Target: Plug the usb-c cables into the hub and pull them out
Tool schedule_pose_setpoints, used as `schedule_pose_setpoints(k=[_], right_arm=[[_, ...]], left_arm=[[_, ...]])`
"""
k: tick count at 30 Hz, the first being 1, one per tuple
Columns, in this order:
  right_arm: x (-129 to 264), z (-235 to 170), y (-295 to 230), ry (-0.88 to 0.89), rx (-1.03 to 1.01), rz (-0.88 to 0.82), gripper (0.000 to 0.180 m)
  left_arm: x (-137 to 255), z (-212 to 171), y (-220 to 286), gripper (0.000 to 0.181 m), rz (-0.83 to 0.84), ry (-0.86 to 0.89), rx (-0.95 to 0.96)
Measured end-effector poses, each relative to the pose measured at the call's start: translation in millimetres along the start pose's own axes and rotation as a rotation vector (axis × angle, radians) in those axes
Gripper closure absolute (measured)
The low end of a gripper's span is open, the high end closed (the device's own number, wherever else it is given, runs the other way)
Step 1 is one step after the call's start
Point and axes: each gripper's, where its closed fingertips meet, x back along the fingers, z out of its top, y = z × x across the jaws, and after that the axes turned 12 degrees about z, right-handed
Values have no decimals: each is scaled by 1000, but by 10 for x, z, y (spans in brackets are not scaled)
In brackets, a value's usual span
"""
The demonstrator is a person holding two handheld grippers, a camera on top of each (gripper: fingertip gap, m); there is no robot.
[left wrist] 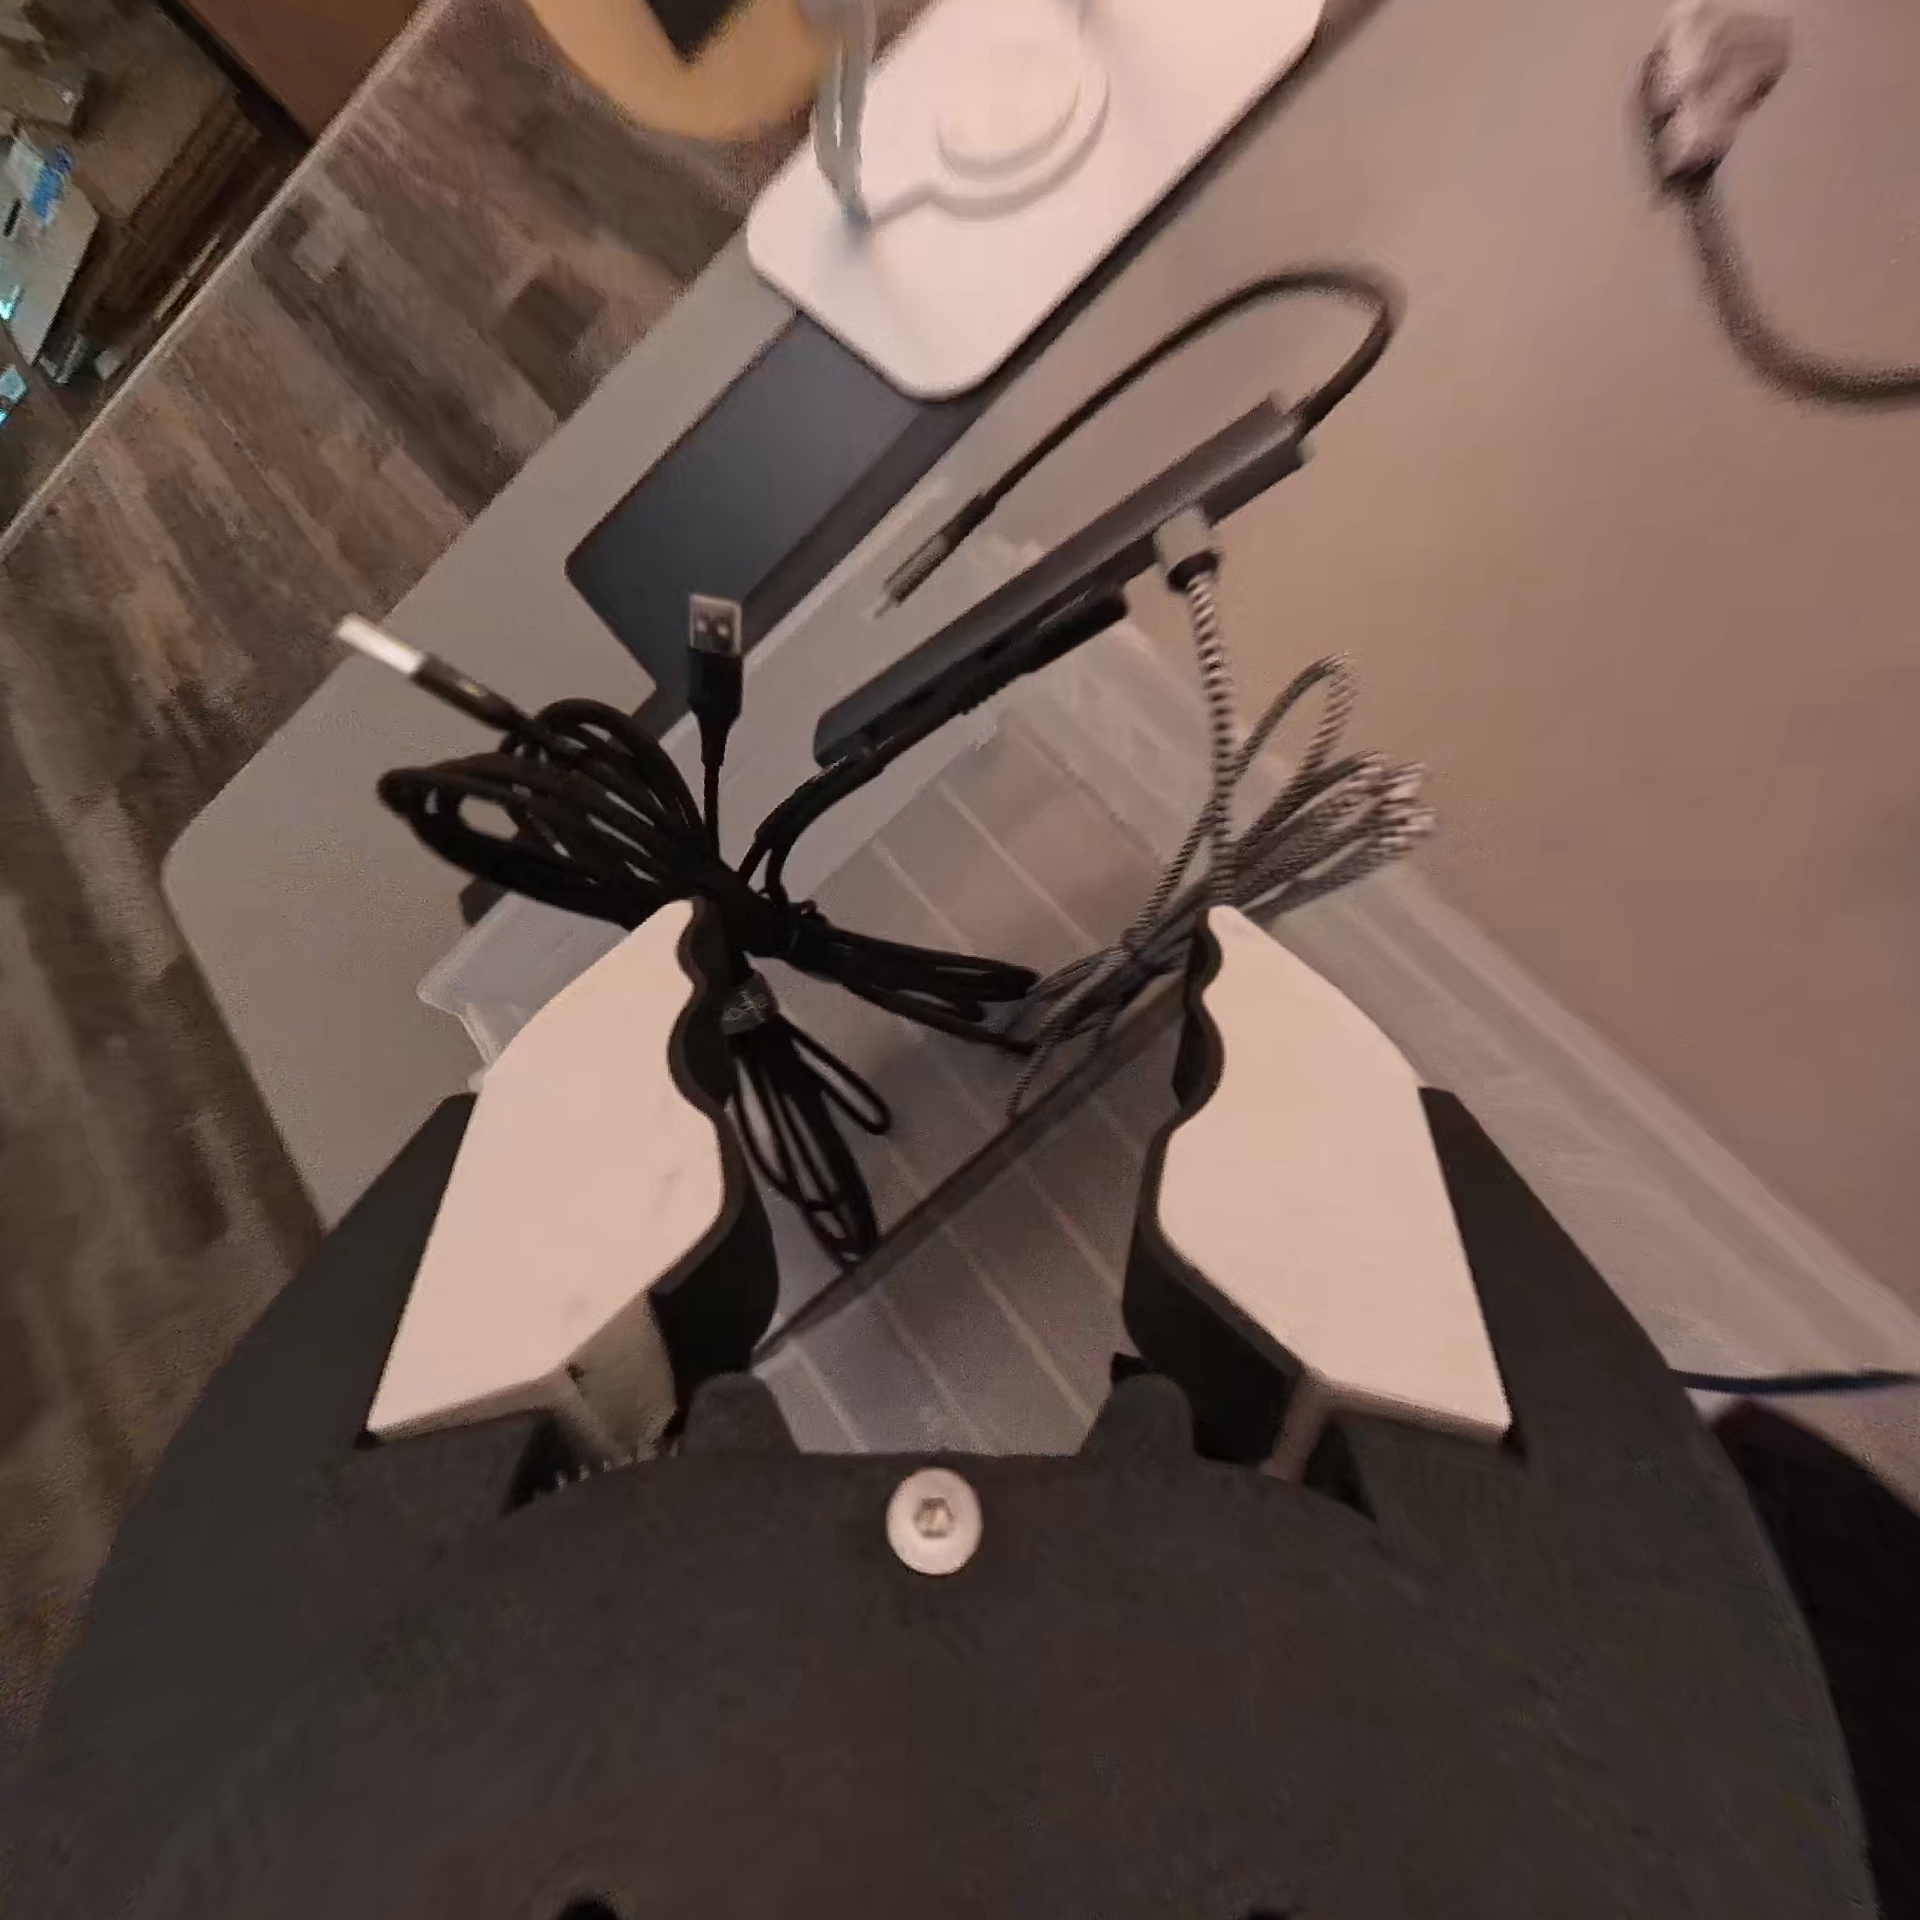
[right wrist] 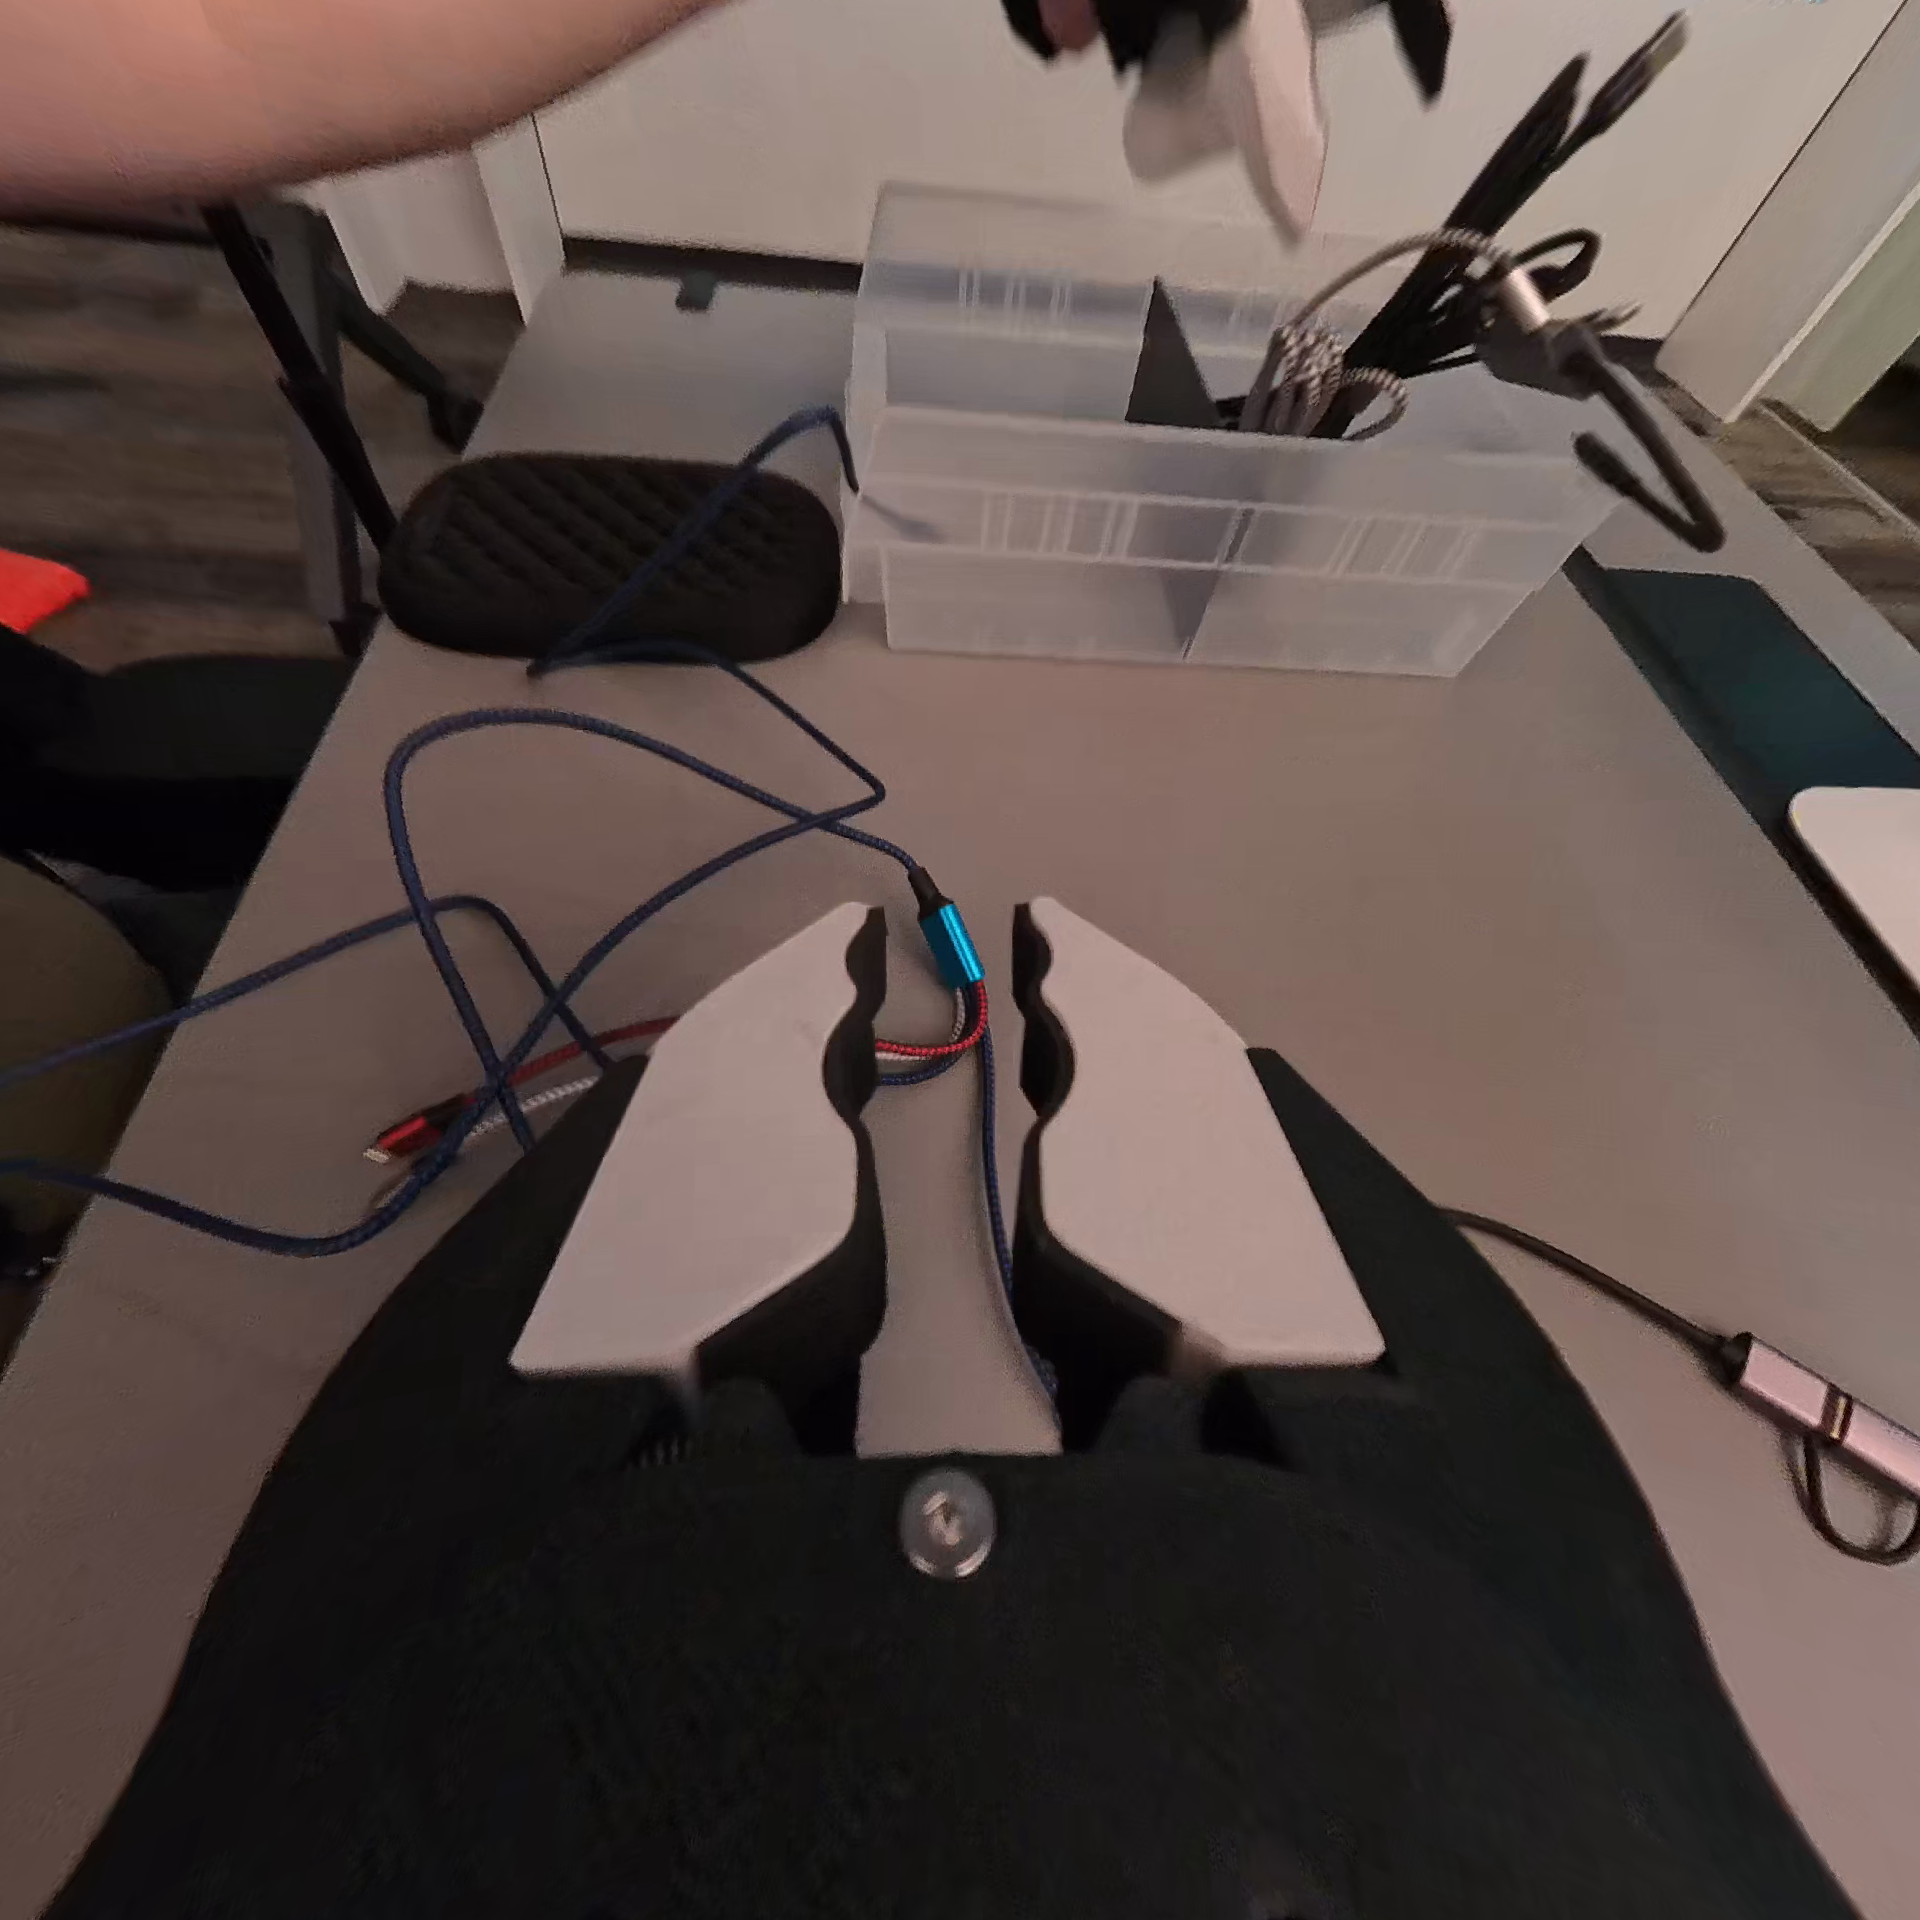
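My hub (left wrist: 1049, 608) is a slim dark grey bar, propped at a slant on the rim of a clear plastic bin (left wrist: 1039, 1195), its own short black lead (left wrist: 1226, 353) arching behind it. A black-and-white braided cable (left wrist: 1210, 665) is plugged into its side and trails into the bin. A bundled black cable (left wrist: 623, 821) rests beside it, 2 plugs free. A blue cable (right wrist: 623, 914) sprawls loose on the desk (right wrist: 1351, 935).
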Motion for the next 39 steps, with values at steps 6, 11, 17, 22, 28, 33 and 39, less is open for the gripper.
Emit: schedule_pose_setpoints(k=[6,11,17,22,28,33,39], right_arm=[[-422,-281,44,-154,16,22,151],[-484,-392,278,-295,6,-60,150],[537,-21,919,-356,-89,-508,134],[869,-390,1112,-586,-241,-473,125],[824,-665,1135,-556,-347,-392,121],[693,-1132,929,-726,-521,-270,117],[629,-1318,831,-845,-558,-242,120]], left_arm=[[990,363,2,93,-33,392,281],[1524,567,592,98,-226,513,358],[1427,658,1567,111,-412,380,283],[1473,495,2727,115,-780,302,22],[1190,35,3336,104,-729,236,-378],[885,-117,3681,97,-710,143,-528],[449,-277,3793,129,-631,48,-619]])
